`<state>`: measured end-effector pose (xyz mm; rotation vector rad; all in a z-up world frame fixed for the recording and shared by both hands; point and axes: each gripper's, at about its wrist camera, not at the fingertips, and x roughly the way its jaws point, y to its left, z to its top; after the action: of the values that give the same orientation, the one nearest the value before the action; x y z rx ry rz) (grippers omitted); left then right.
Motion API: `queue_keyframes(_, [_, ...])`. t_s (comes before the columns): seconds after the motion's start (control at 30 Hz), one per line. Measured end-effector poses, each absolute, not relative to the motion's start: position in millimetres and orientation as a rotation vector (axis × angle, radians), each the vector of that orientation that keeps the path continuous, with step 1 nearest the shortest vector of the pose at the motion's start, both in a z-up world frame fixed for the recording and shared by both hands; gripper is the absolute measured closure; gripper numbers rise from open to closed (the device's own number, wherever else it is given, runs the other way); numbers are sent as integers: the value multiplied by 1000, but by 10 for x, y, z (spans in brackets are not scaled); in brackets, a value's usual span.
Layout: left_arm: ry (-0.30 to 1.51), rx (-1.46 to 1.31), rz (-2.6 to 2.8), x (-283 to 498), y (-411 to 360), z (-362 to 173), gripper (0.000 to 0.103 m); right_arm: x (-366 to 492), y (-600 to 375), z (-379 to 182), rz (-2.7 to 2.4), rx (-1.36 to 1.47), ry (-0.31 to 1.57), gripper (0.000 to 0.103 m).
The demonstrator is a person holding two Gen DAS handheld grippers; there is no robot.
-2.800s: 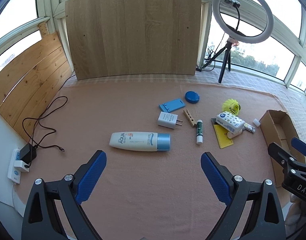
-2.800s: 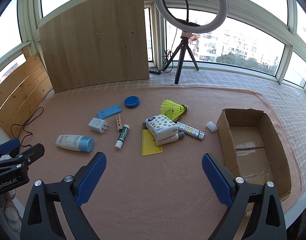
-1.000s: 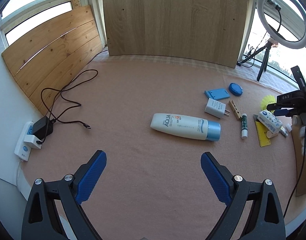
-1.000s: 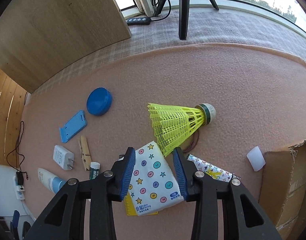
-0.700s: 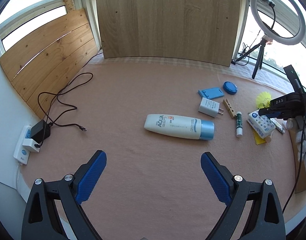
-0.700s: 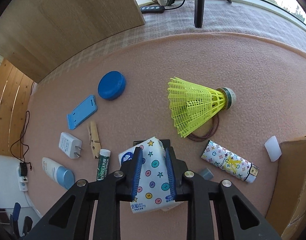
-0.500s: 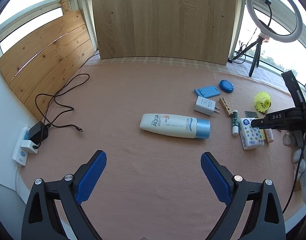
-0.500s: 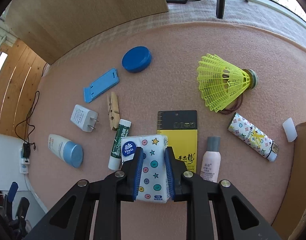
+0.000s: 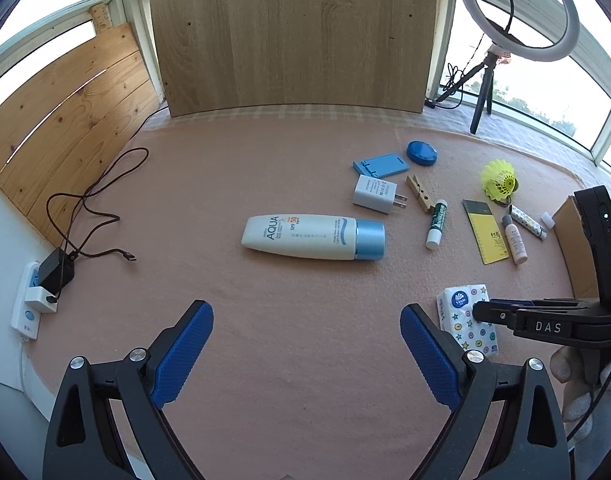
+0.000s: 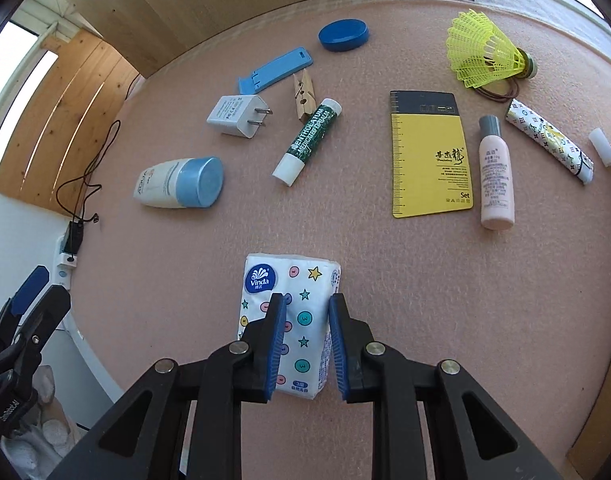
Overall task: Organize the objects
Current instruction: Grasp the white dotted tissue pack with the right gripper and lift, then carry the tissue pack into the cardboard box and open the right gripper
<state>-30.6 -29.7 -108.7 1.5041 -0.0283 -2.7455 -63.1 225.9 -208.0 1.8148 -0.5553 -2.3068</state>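
Observation:
My right gripper (image 10: 307, 300) is shut on a white tissue pack (image 10: 289, 276) printed with stars and dots, its blue pads pressing the pack's two long sides. In the left wrist view the tissue pack (image 9: 461, 308) hangs low over the pink mat (image 9: 265, 160) at the right, with the right gripper (image 9: 479, 312) coming in from the side. My left gripper (image 9: 305, 312) stands open over bare mat, nothing between its fingers. A white sunscreen tube (image 9: 313, 237) with a blue cap lies ahead of it.
Beyond the pack lie a lip balm stick (image 10: 307, 140), charger plug (image 10: 235, 116), clothespin (image 10: 304, 96), blue stand (image 10: 275, 70), blue lid (image 10: 343, 35), yellow card (image 10: 427, 156), pink bottle (image 10: 495, 176), patterned tube (image 10: 549, 140) and shuttlecock (image 10: 485, 52). A cardboard box (image 9: 571, 240) stands right.
The right gripper closed on the tissue pack and carried it off the yellow card toward the near side of the mat, uncovering the card and pink bottle. The left gripper shifted slightly.

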Motion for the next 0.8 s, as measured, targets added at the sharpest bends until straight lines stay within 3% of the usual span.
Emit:
queue_keyframes(0.13, [-53, 1625, -2794, -326, -71, -1243, 9, -494, 2294, -2025, -2359, 1792, -583, 82])
queue_keyframes(0.23, [-76, 1660, -2829, -342, 106, -1331, 9, -407, 2347, -1925, -2419, 1738, -610, 65])
queue_keyframes(0.3, [-71, 1700, -2846, -384, 202, -1400, 9, -373, 2376, -1857, -2471, 1710, -607, 42])
queue_keyframes(0.37, [-63, 1741, -2845, -434, 274, -1470, 9, -339, 2419, -1816, -2503, 1686, -639, 34])
queue_keyframes(0.67, [-81, 1884, -2835, -557, 522, -1756, 9, -295, 2521, -1854, -2469, 1711, -714, 34])
queue_keyframes(0.73, [-73, 1912, -2842, -571, 573, -1807, 14, -296, 2515, -1898, -2452, 1713, -739, 35])
queue_keyframes(0.8, [-57, 1948, -2839, -580, 611, -1850, 23, -315, 2507, -1936, -2421, 1721, -752, 44])
